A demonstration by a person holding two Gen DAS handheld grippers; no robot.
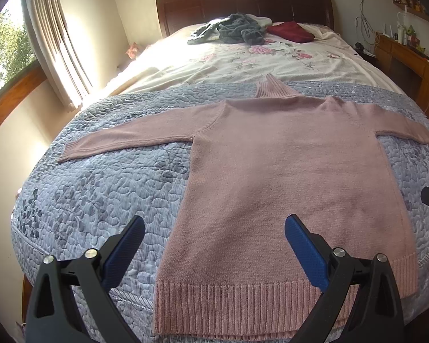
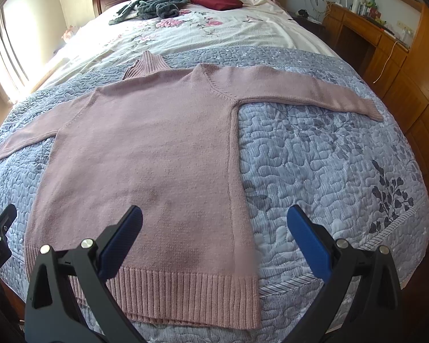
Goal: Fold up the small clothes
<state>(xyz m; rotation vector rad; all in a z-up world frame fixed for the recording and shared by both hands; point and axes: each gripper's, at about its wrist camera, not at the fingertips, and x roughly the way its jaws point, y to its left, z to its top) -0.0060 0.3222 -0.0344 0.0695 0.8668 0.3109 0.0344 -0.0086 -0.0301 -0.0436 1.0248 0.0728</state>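
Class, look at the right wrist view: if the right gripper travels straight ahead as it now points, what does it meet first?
Probably the pink sweater, near its right side seam; the open right gripper points there, though depth is unclear.

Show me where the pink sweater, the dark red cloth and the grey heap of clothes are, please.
pink sweater (image 1: 286, 177): left wrist view, middle of its body.
dark red cloth (image 2: 217, 0): right wrist view, its top surface near the headboard.
grey heap of clothes (image 1: 240, 30): left wrist view, centre of the pile.

I see a dusty-pink sweater on a blue-grey leaf-print quilt, with a floral cream sheet at twelve o'clock
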